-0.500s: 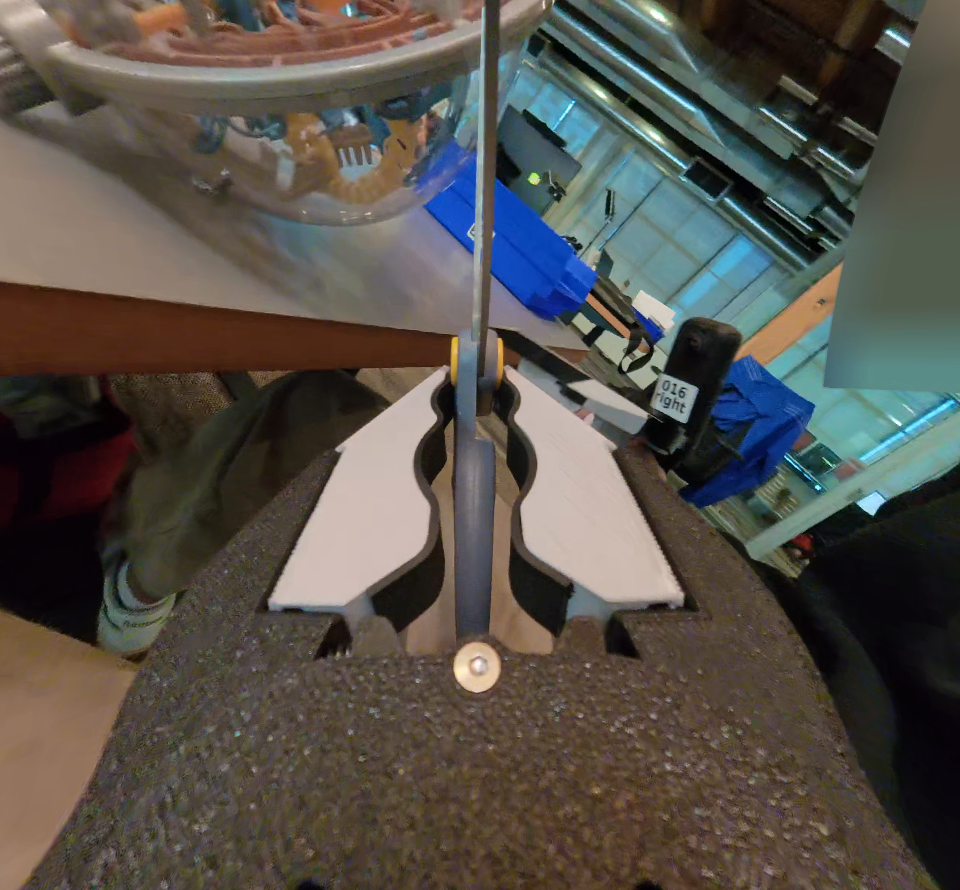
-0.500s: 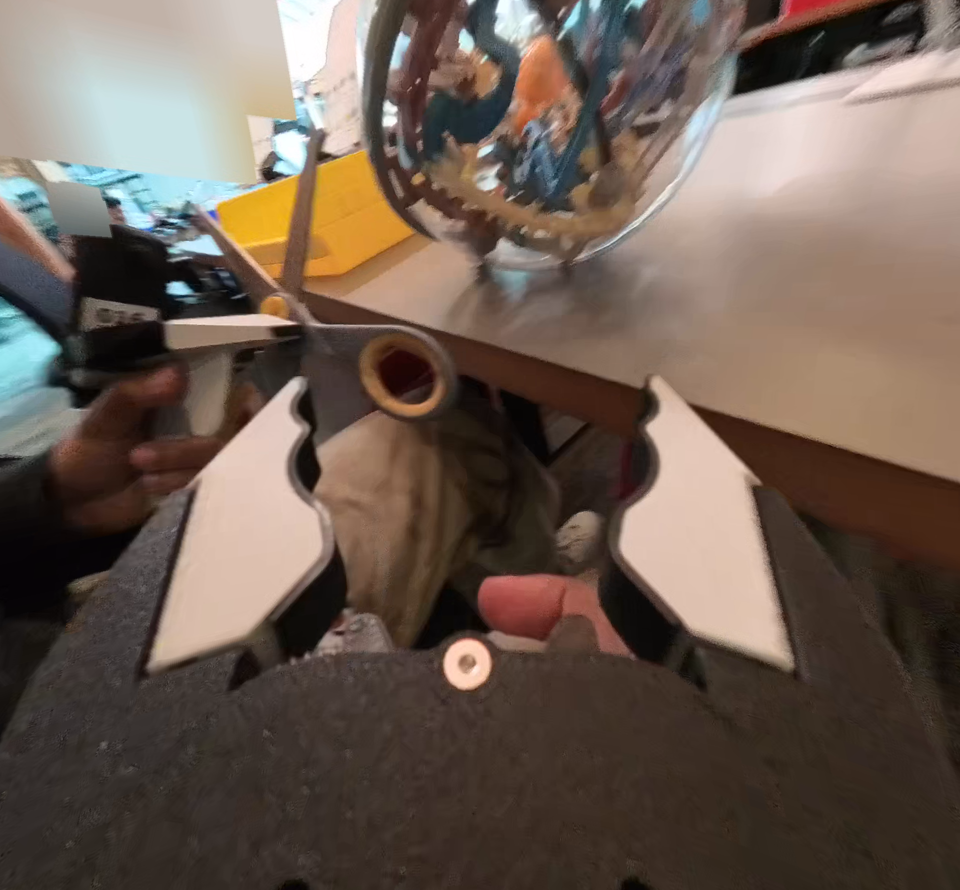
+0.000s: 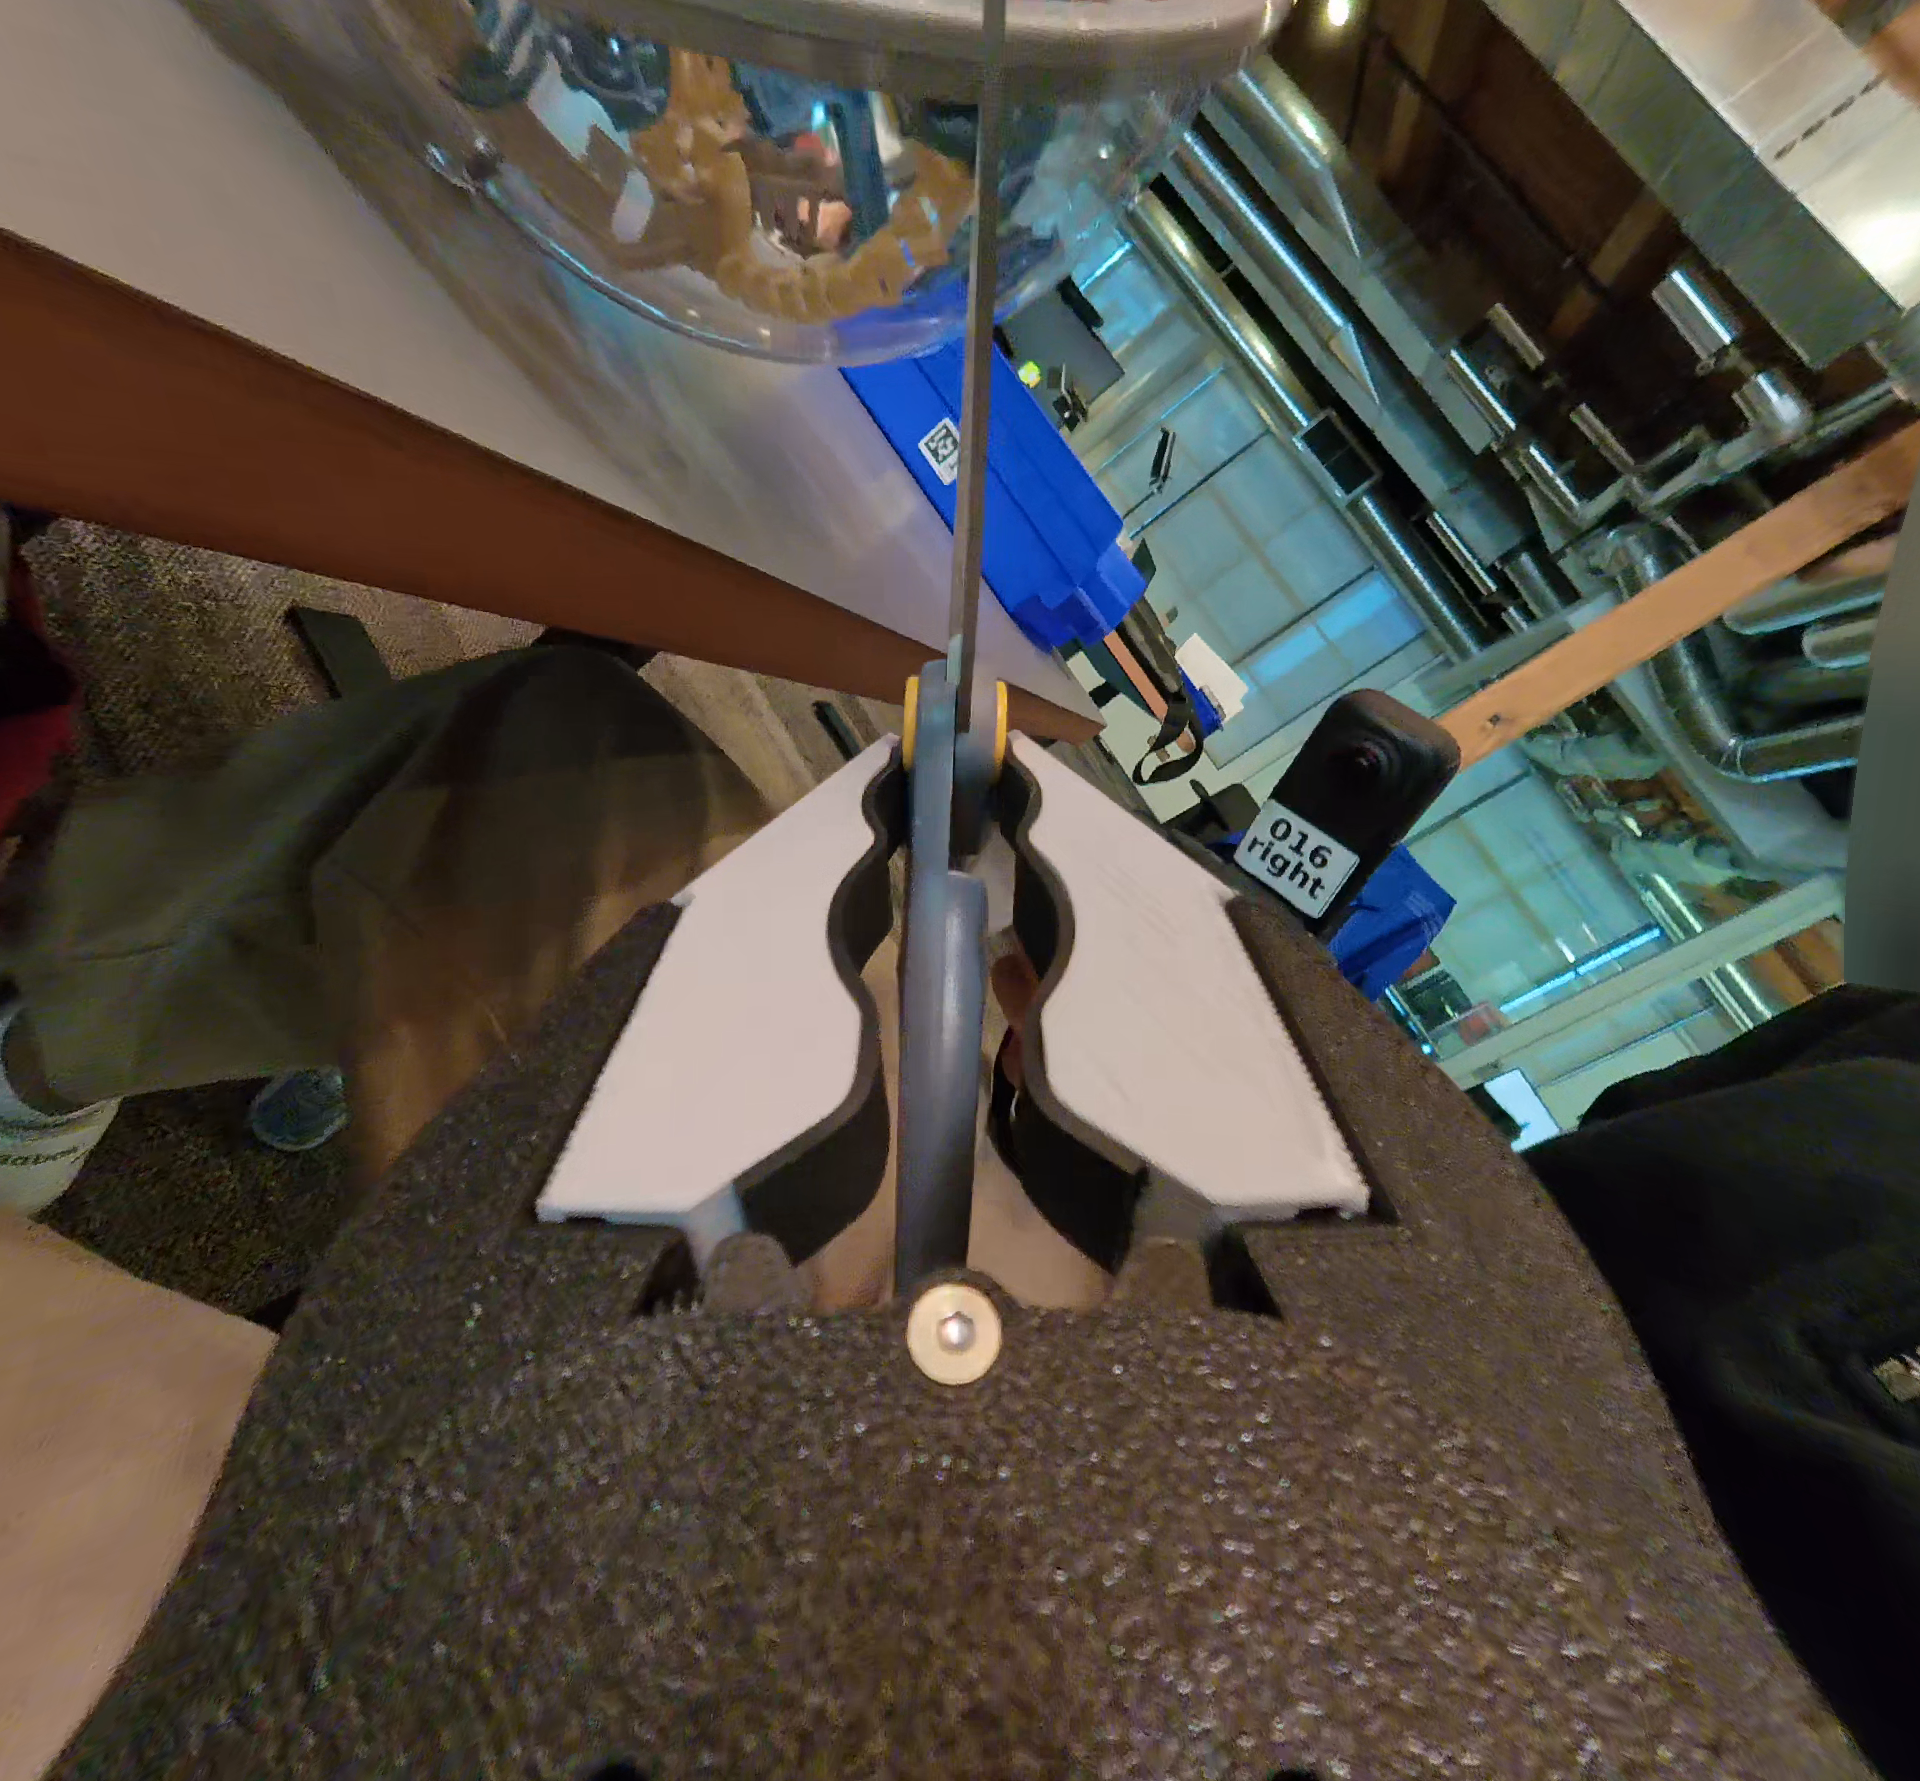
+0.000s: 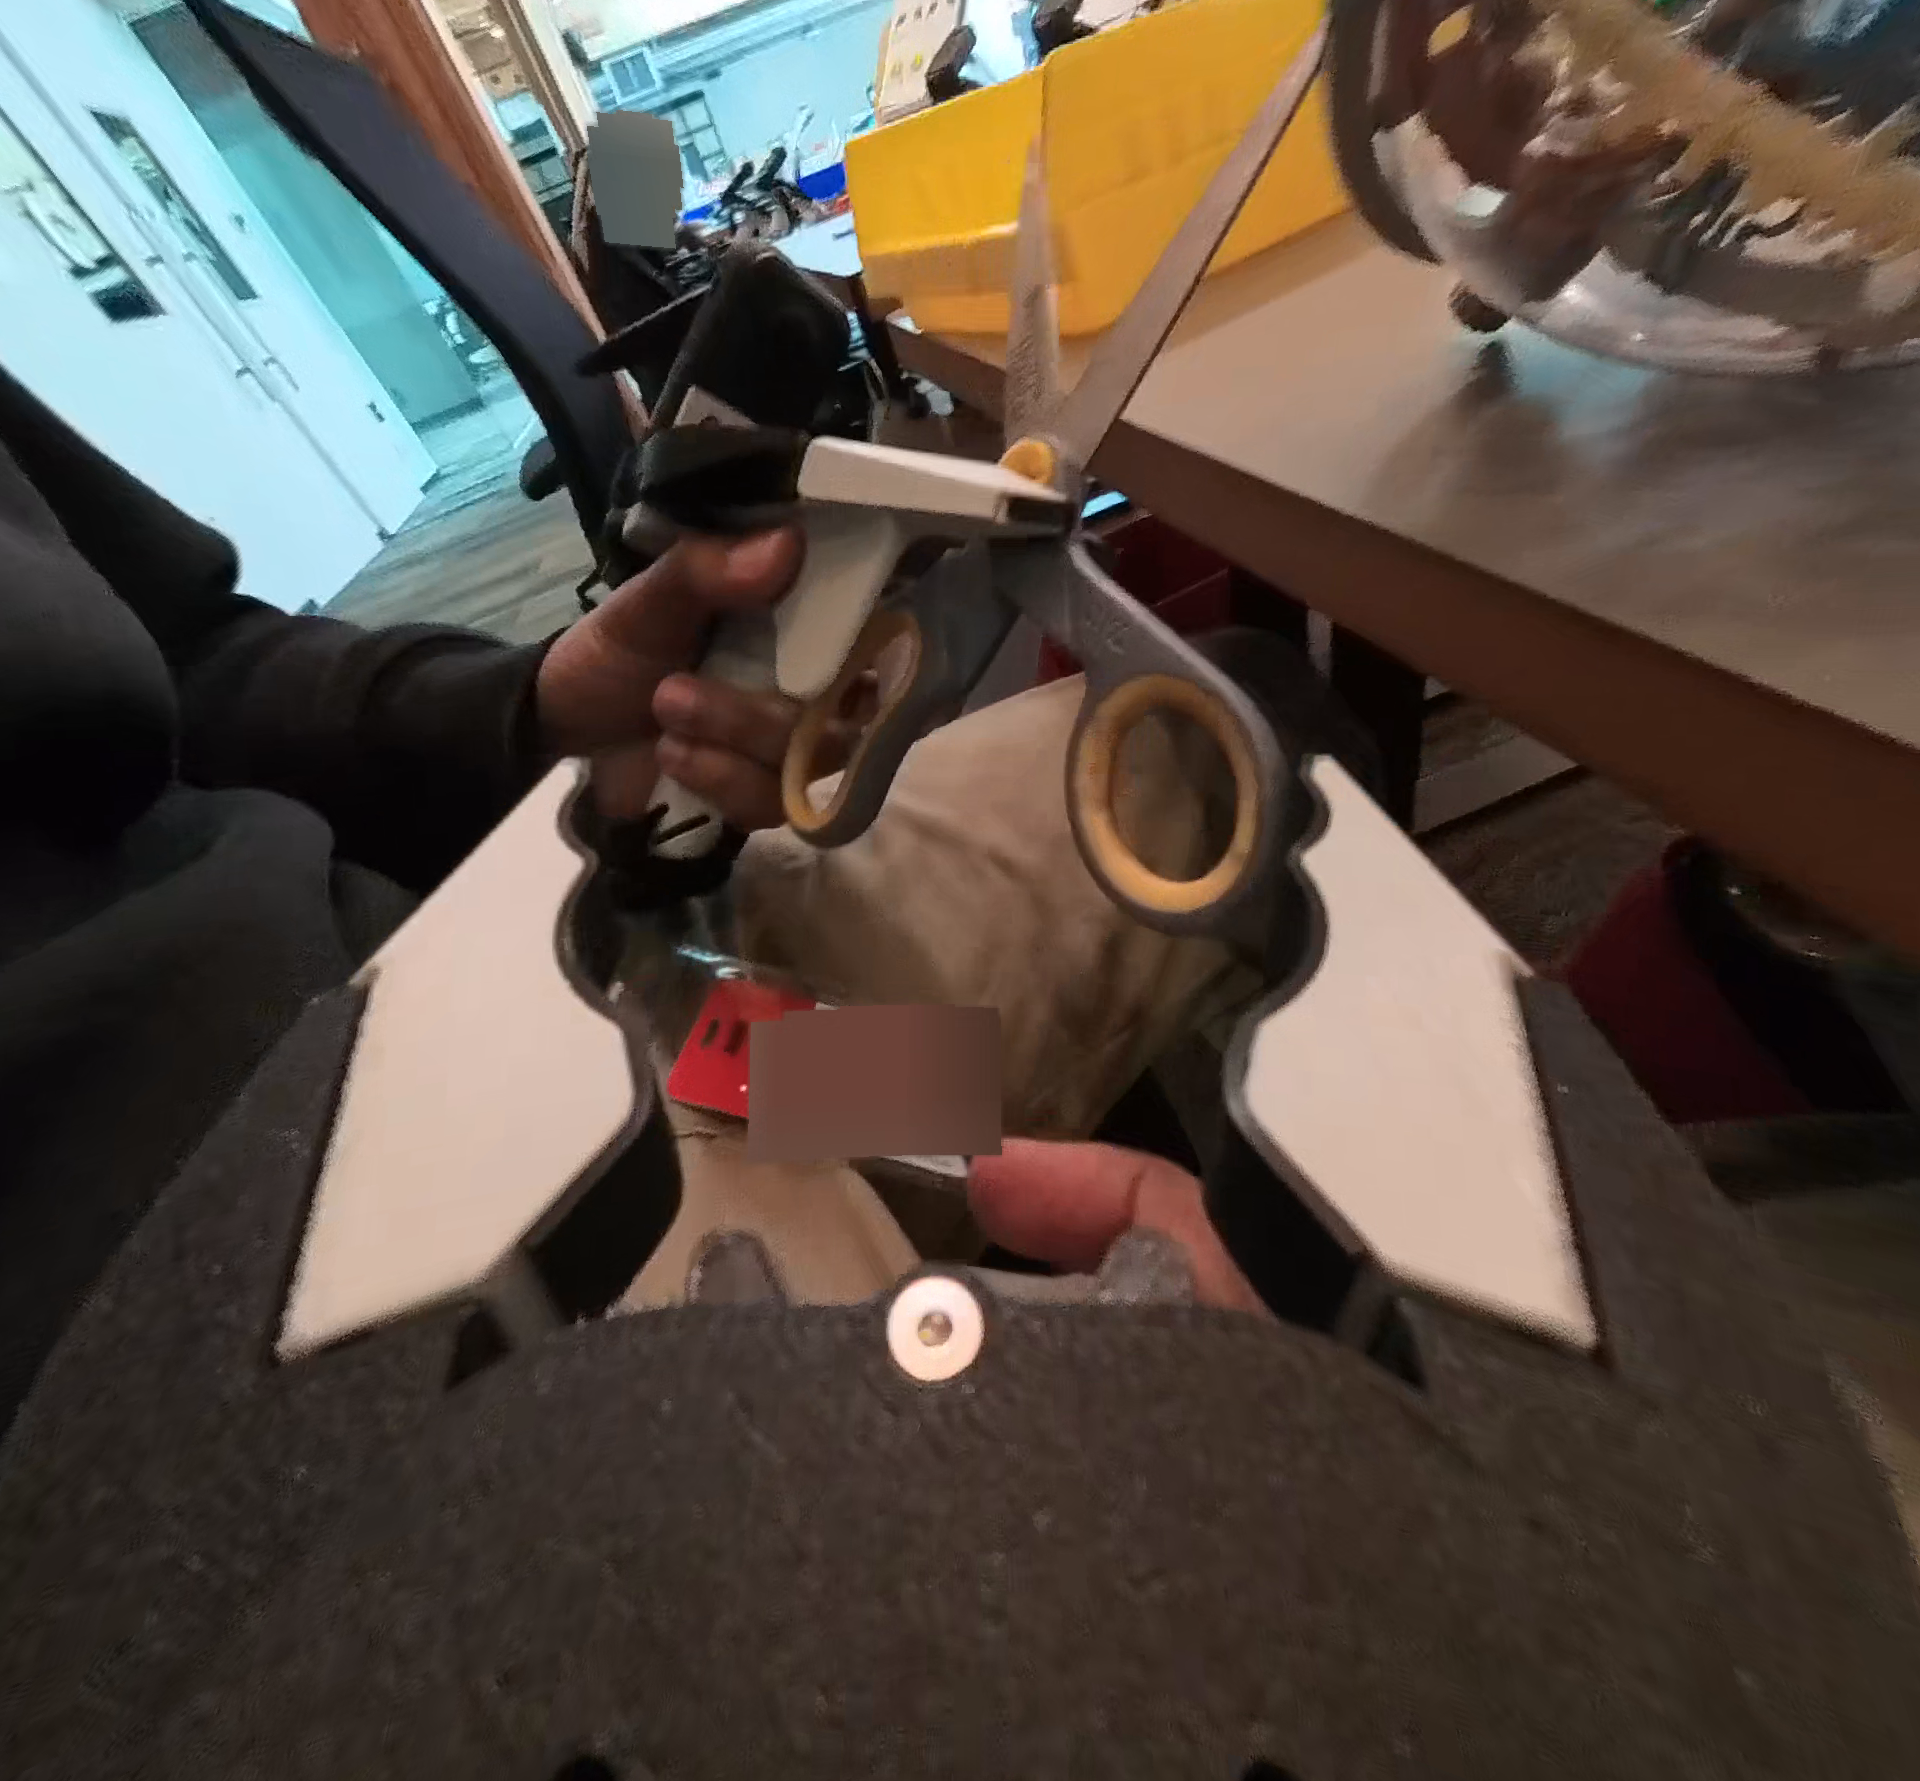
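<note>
The left gripper is clamped on the grey, yellow-lined scissors near the pivot, blades parted and pointing to 12 o'clock. The right gripper is spread wide with nothing held; one scissor loop lies just inside its right finger. A clear maze sphere is seen on the grey table at 1 o'clock, a yellow bin at 12.

The left gripper sat low-centre, fingers pressed close together; the right gripper sat low-centre, fingers spread wide.
</note>
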A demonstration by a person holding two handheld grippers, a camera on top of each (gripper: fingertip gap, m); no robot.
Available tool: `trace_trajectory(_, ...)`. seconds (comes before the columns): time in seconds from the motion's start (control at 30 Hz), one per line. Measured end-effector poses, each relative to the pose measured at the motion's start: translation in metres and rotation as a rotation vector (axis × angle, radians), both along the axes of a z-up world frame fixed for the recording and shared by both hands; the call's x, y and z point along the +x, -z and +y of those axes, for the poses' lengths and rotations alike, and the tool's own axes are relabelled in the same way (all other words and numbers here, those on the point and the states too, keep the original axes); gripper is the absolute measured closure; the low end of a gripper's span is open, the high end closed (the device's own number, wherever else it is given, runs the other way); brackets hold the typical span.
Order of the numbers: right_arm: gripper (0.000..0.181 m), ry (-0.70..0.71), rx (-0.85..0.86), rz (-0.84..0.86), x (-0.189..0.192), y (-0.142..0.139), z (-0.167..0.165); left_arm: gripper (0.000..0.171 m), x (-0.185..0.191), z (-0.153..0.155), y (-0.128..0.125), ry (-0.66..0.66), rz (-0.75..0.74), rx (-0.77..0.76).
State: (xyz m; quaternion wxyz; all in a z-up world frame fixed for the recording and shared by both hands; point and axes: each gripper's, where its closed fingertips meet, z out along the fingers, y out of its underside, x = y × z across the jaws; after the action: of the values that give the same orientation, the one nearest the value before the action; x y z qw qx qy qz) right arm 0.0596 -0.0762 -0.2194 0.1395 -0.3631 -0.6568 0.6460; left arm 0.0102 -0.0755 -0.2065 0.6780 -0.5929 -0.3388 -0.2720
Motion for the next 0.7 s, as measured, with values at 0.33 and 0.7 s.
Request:
trace_trajectory(0.33, 0.057, -0.178, -0.104, -0.088, 0.020, -0.001, -0.019, 0.159, -0.006, -0.006, -0.009, -0.021, 0.005, 0.047)
trace_trajectory(0.7, 0.083, -0.212, -0.583, -0.205, 0.014, -0.043, 0.020, 0.158, 0.032, -0.012, -0.057, 0.241, 0.026, 0.325)
